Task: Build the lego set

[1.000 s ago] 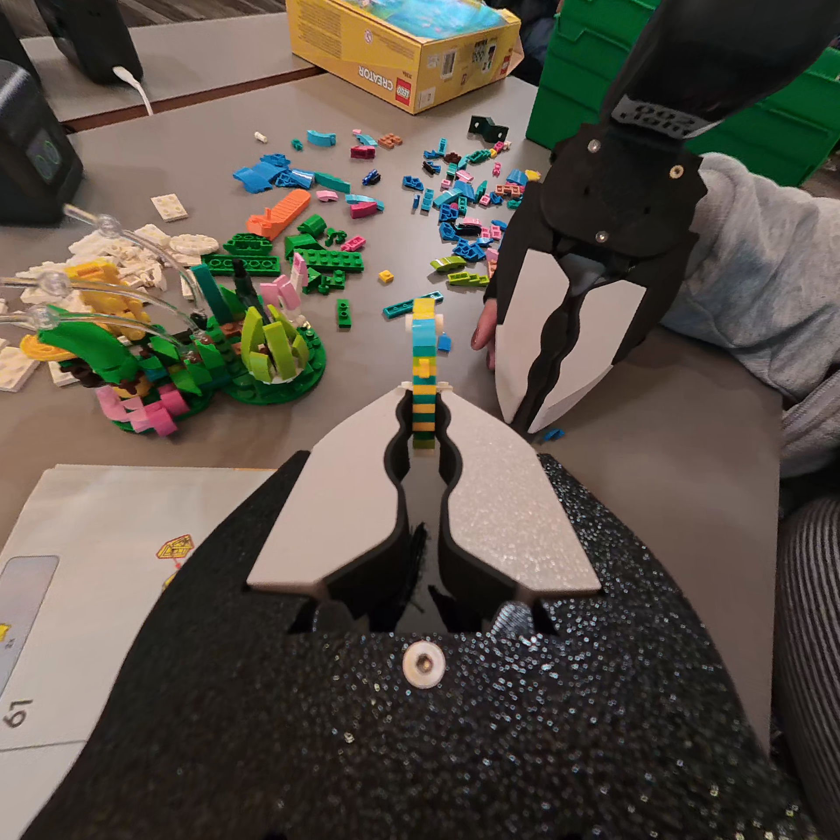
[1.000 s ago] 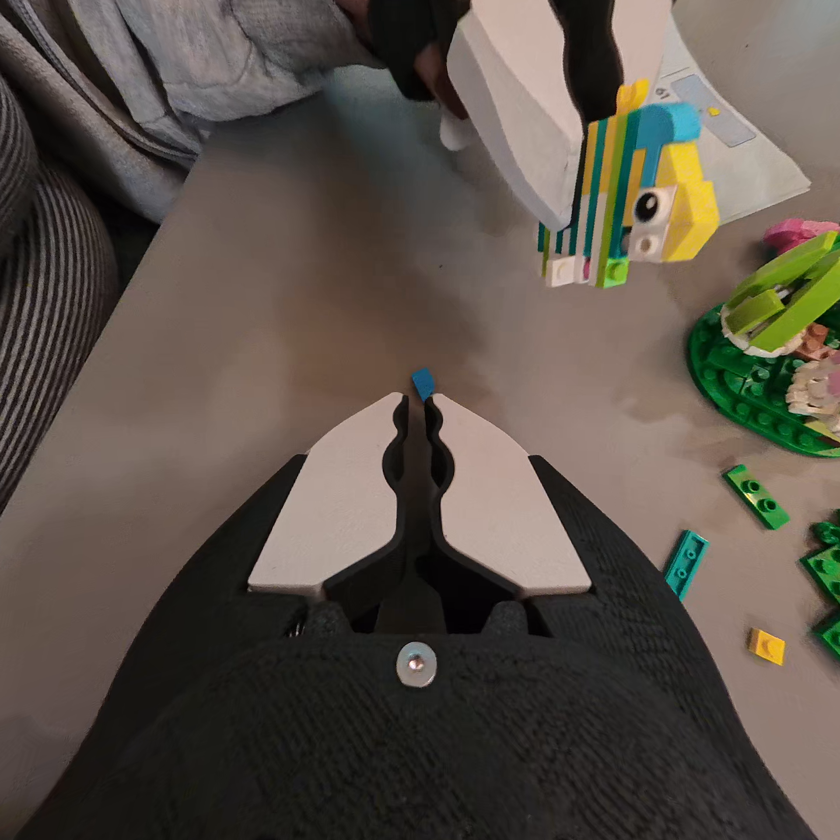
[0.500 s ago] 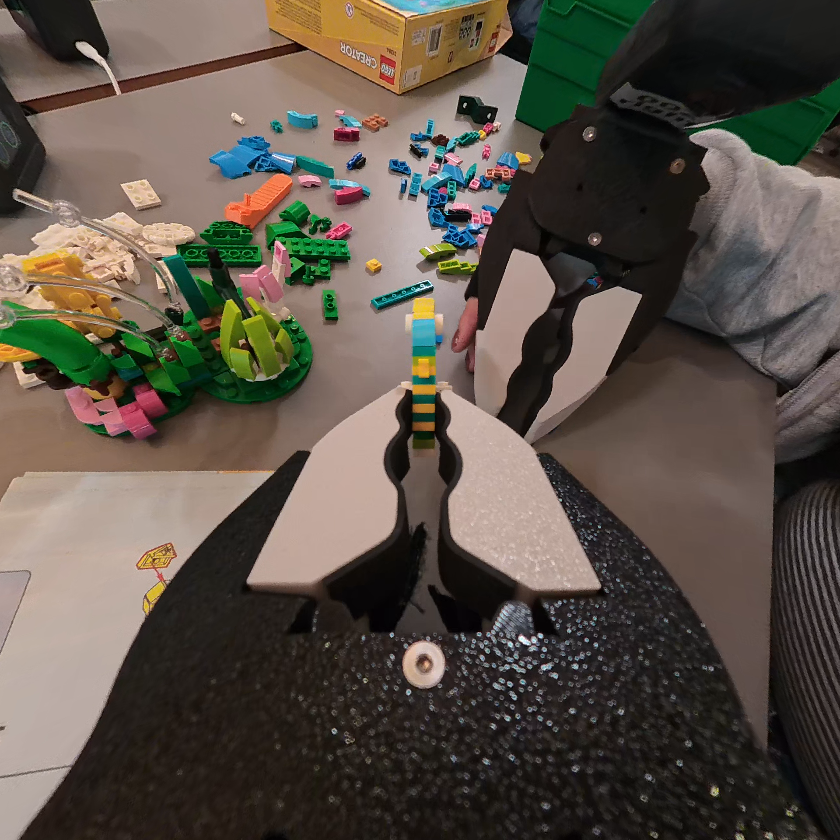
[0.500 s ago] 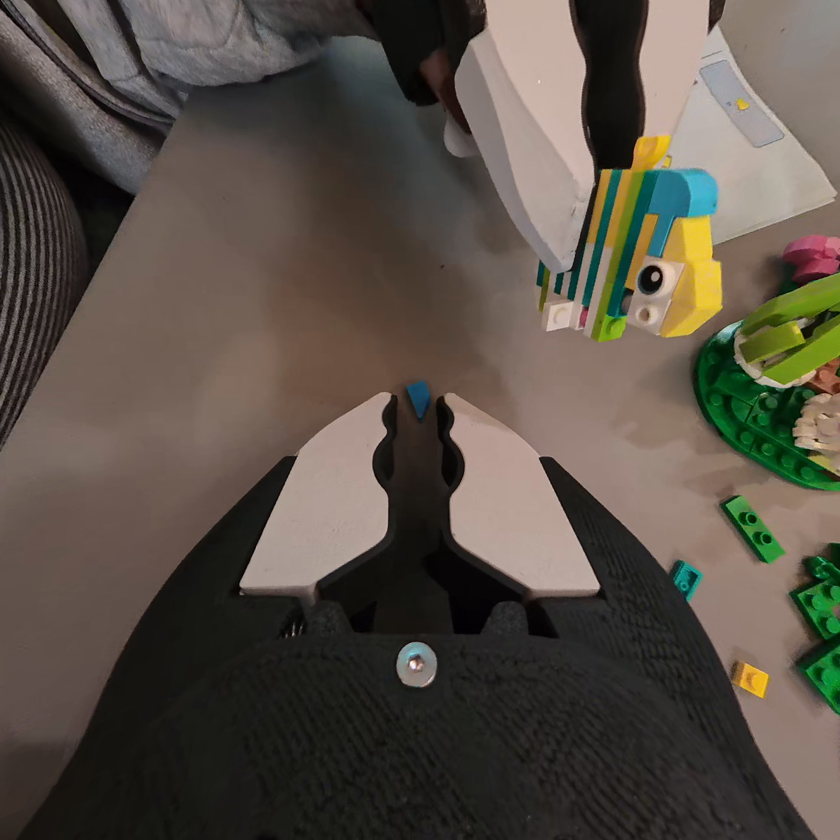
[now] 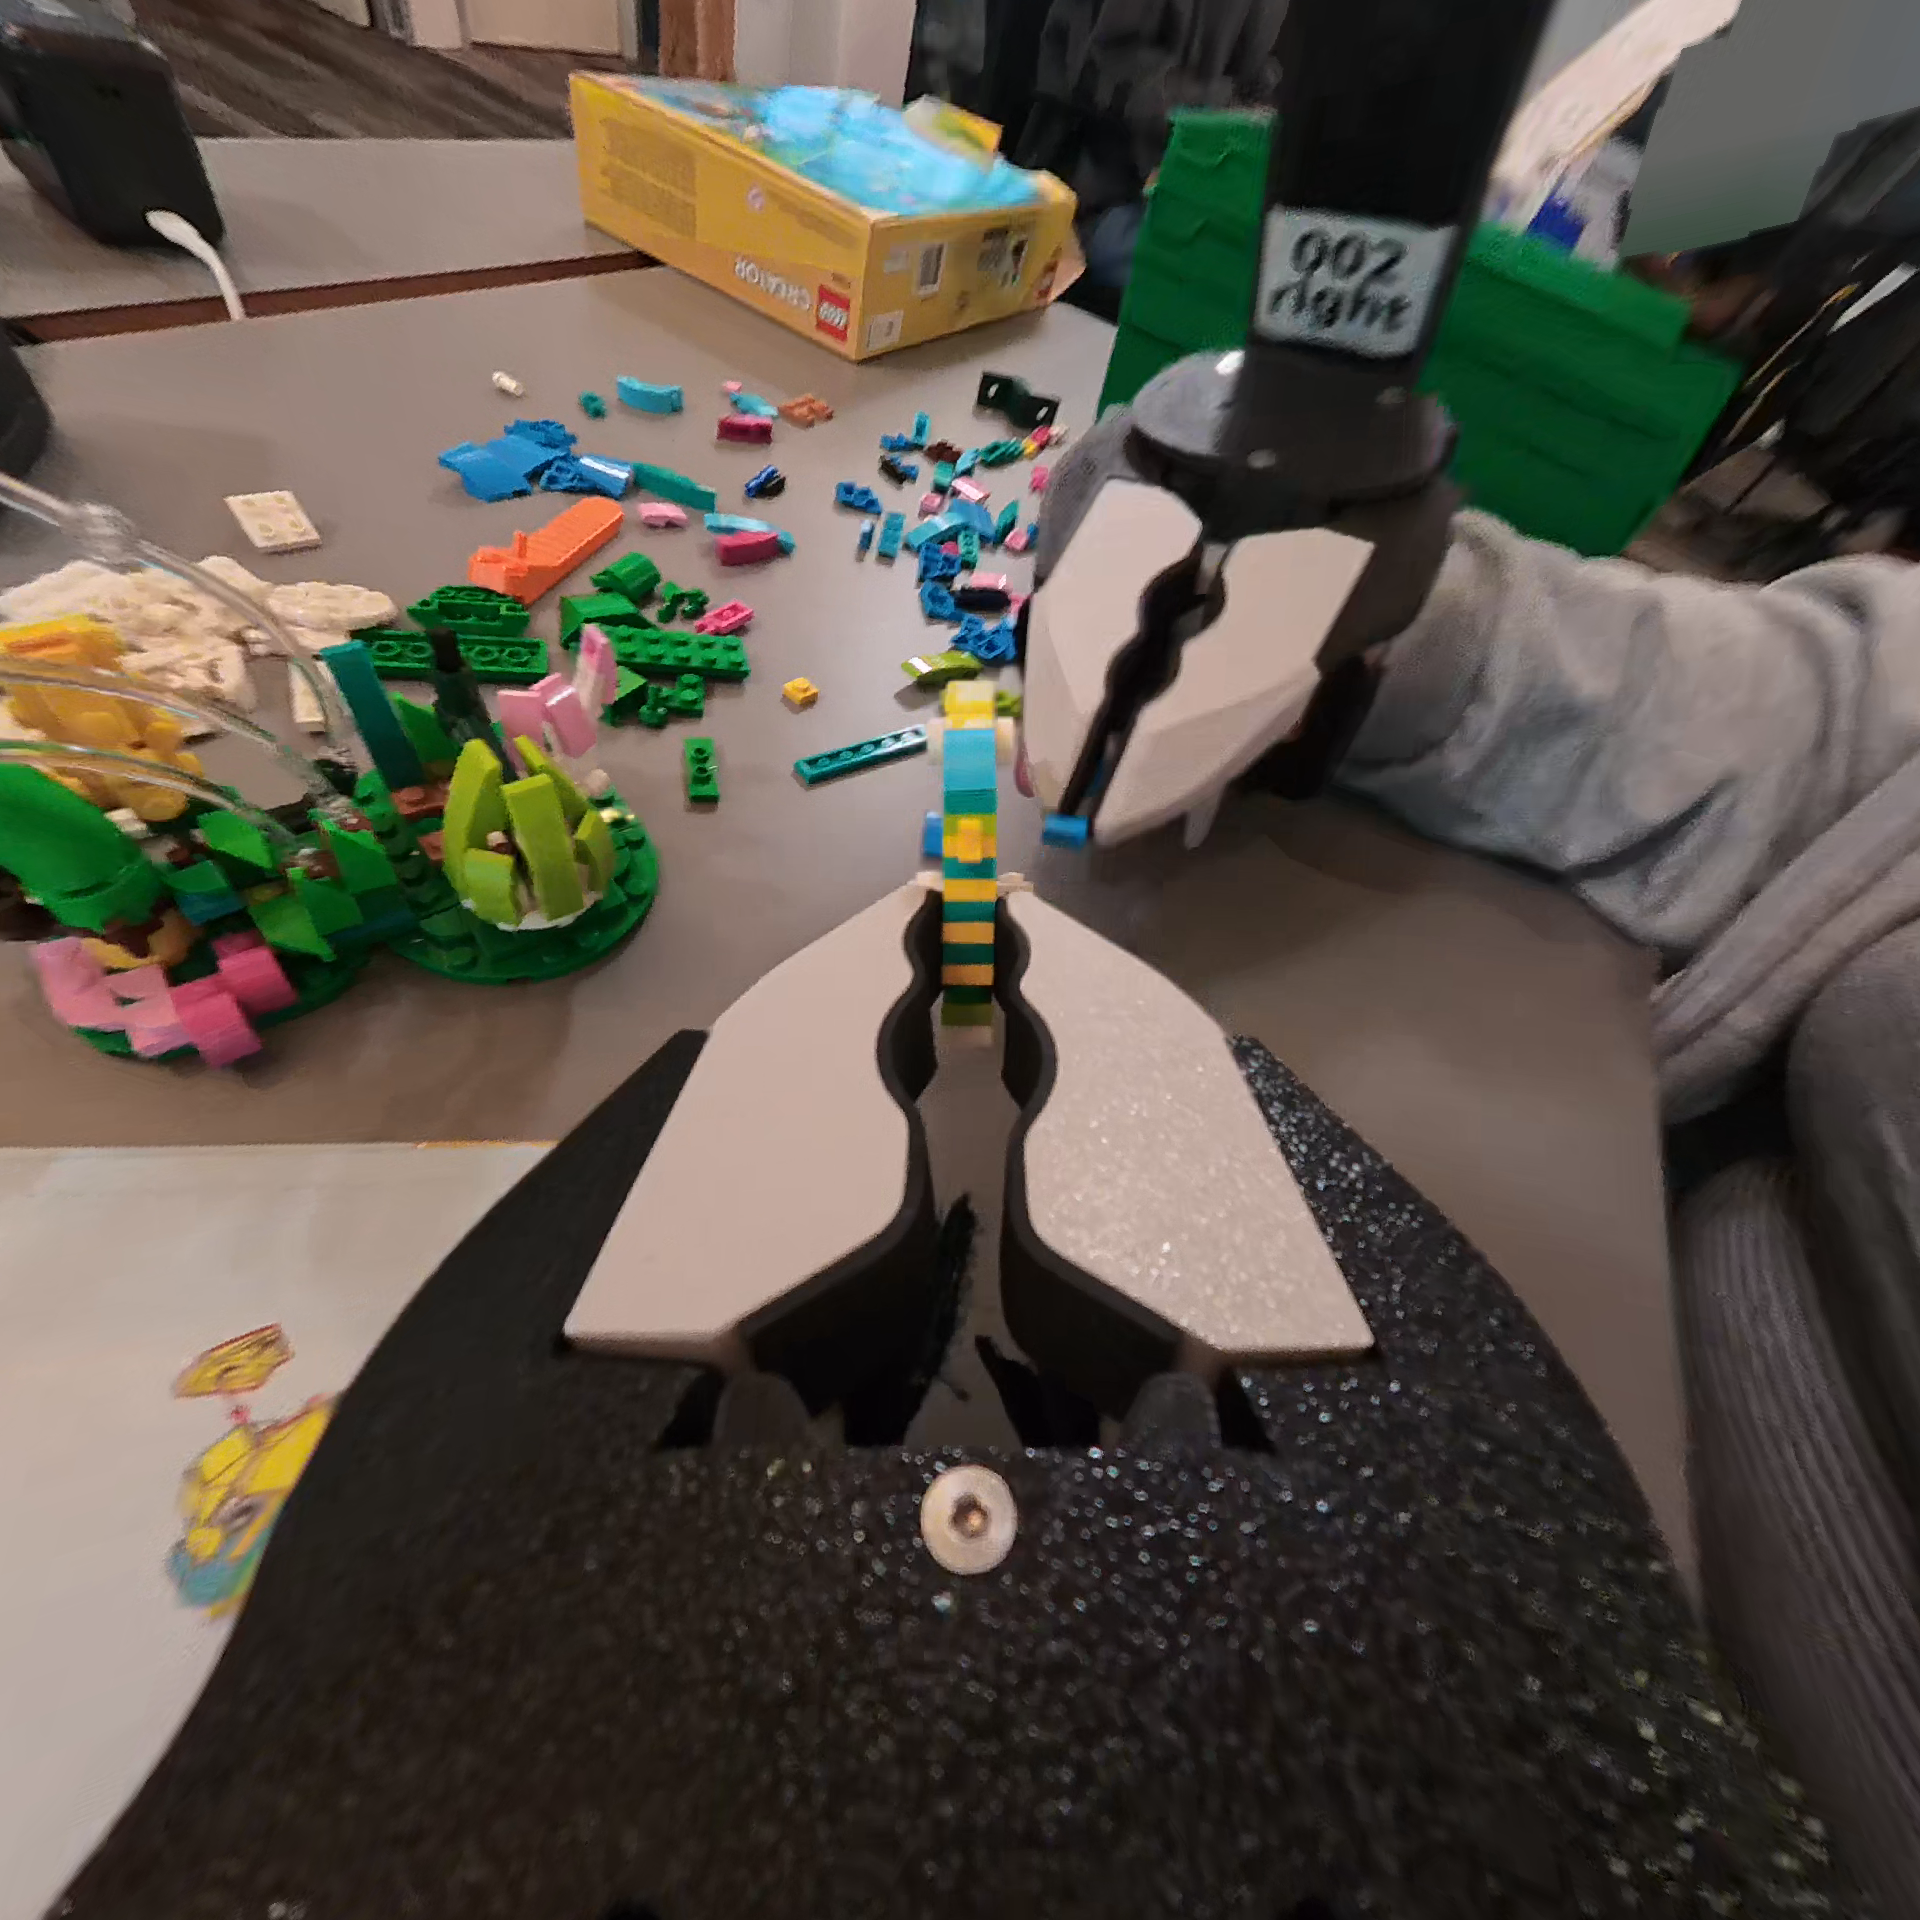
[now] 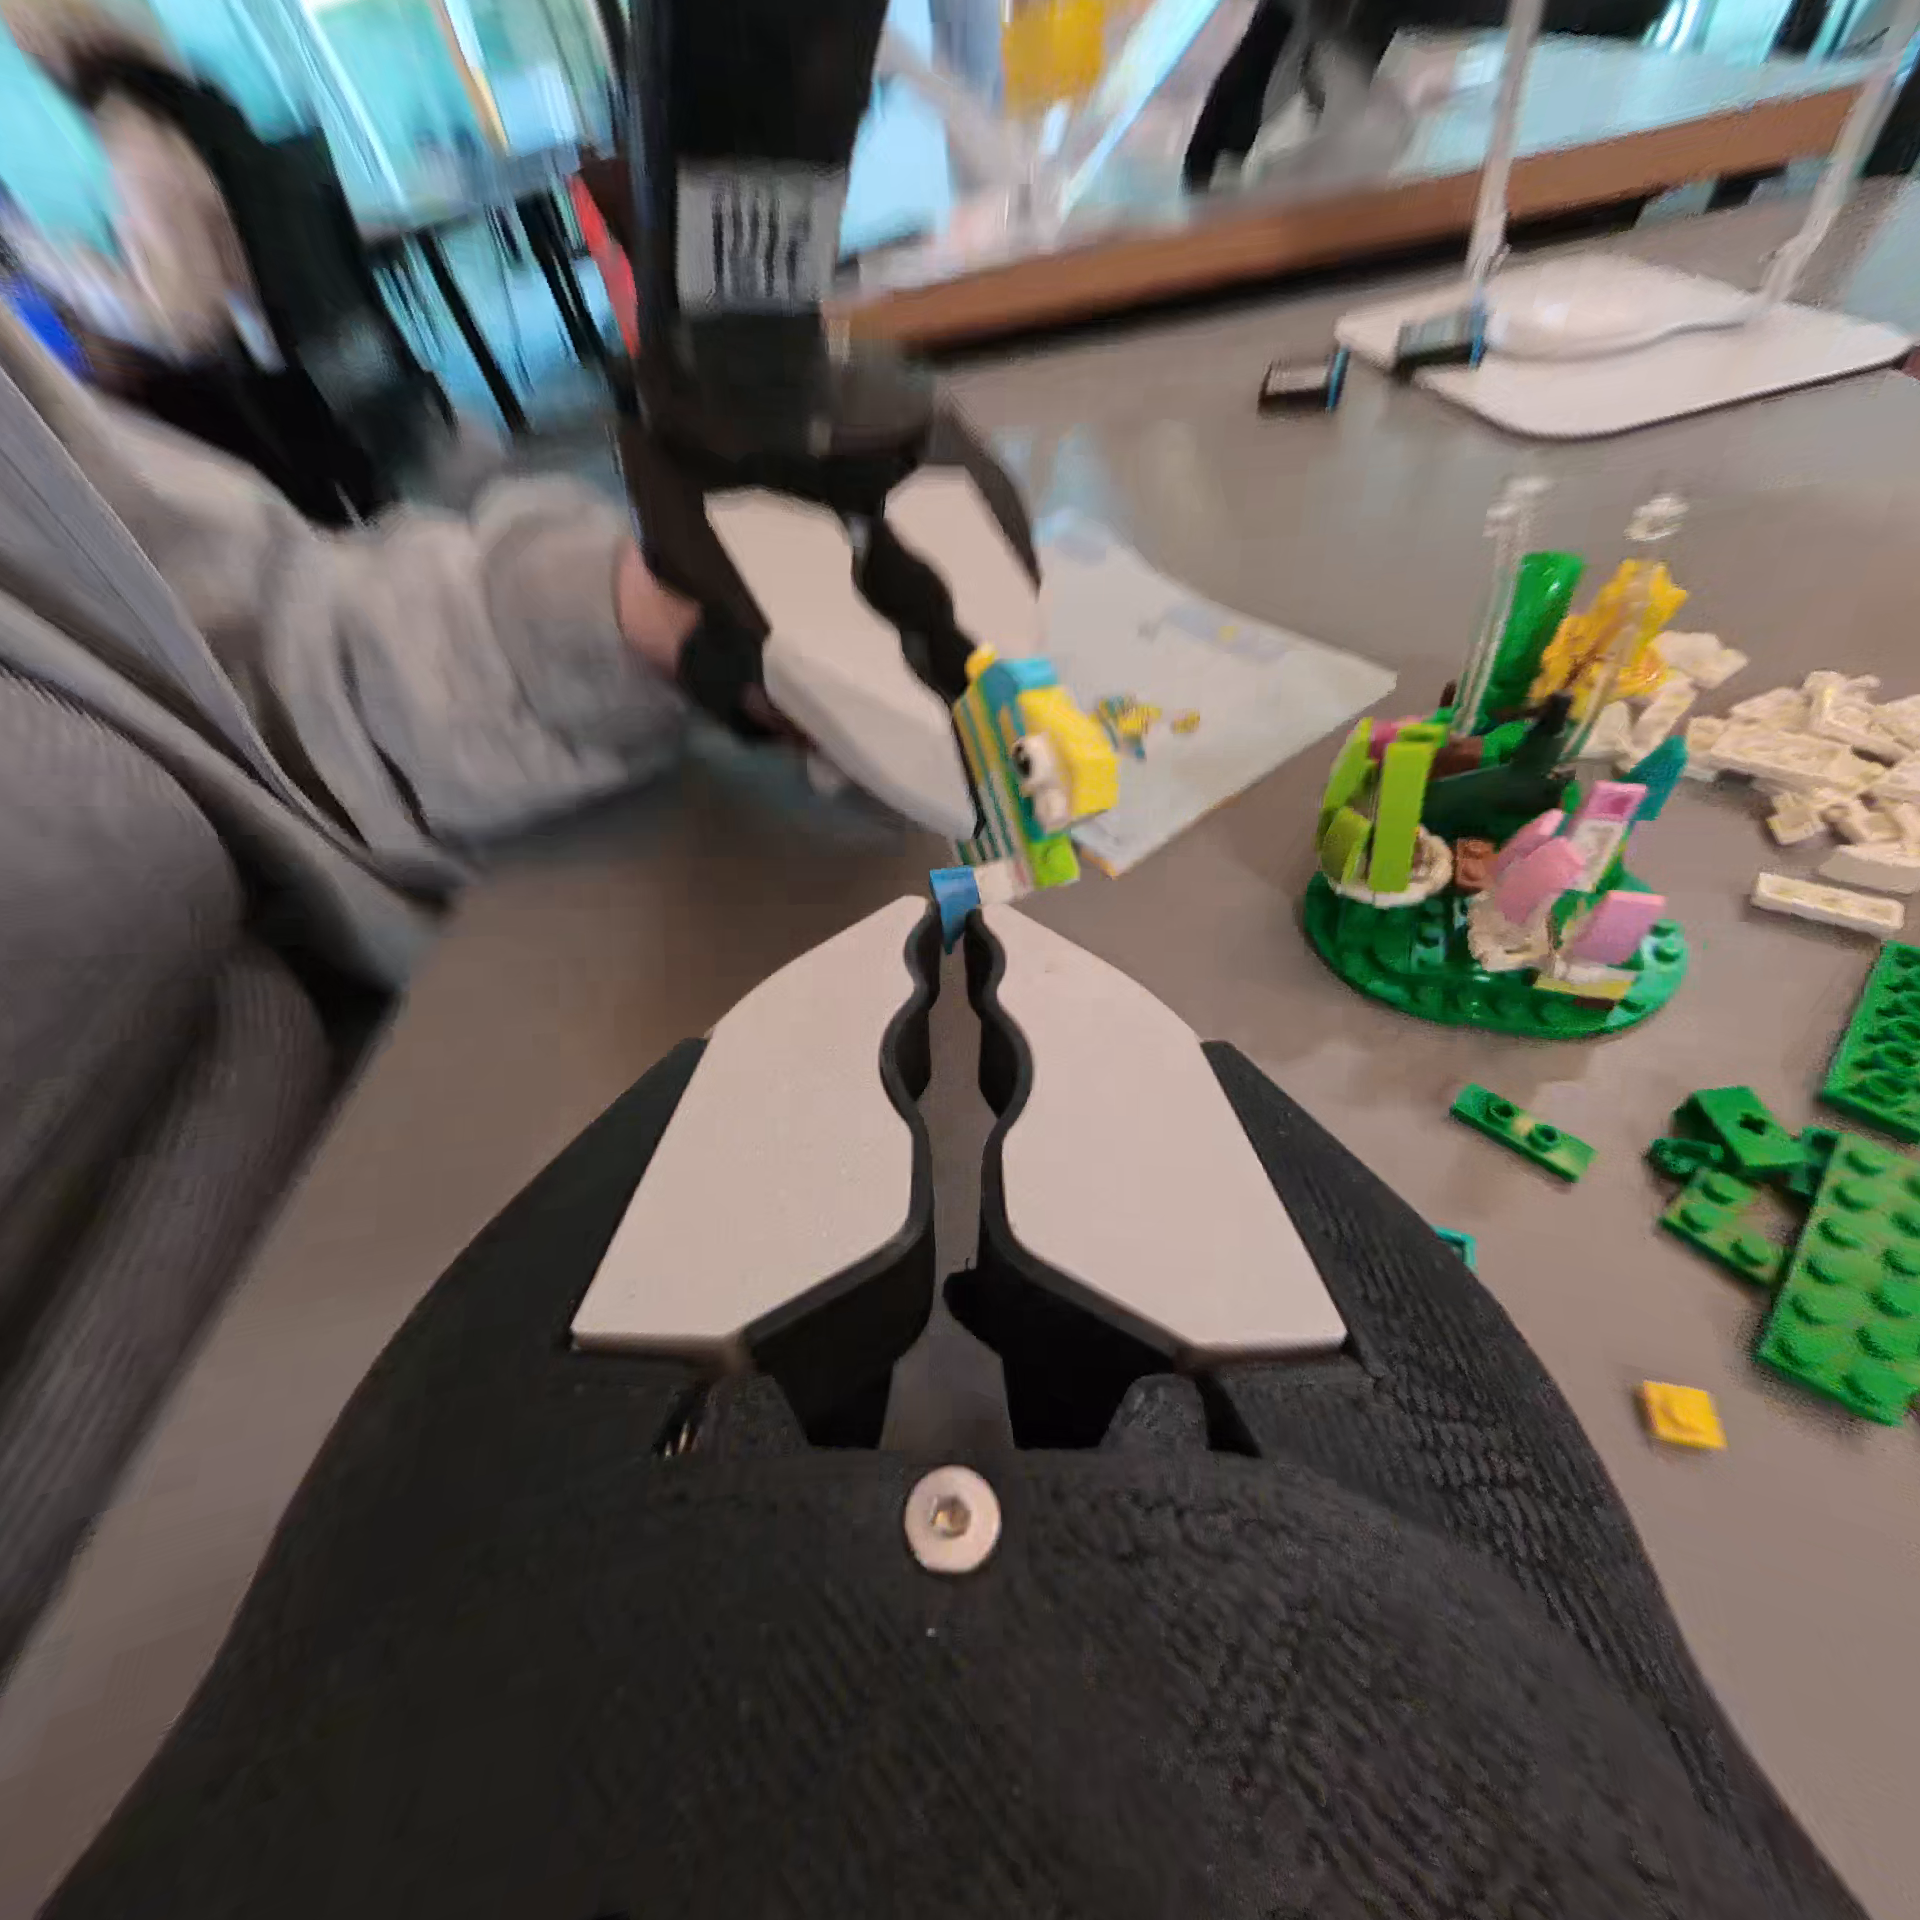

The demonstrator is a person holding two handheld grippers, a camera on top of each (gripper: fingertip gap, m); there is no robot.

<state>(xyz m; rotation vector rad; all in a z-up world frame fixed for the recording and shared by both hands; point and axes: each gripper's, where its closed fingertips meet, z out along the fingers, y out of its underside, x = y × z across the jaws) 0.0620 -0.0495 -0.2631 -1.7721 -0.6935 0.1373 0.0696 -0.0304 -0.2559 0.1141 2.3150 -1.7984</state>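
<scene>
Right tool [image 6: 951,920] lifted blue piece [image 6: 952,902], beside striped fish [image 6: 1023,764]

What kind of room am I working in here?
Likely an office or lab workspace, not a home: long grey tables, stacked green storage bins, and a white stand base on the next table.

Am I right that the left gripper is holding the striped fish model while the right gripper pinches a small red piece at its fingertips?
Not quite: the piece is blue, not red. The right wrist view shows the right gripper pinching a small blue piece. The left gripper does hold the striped fish model.
</scene>
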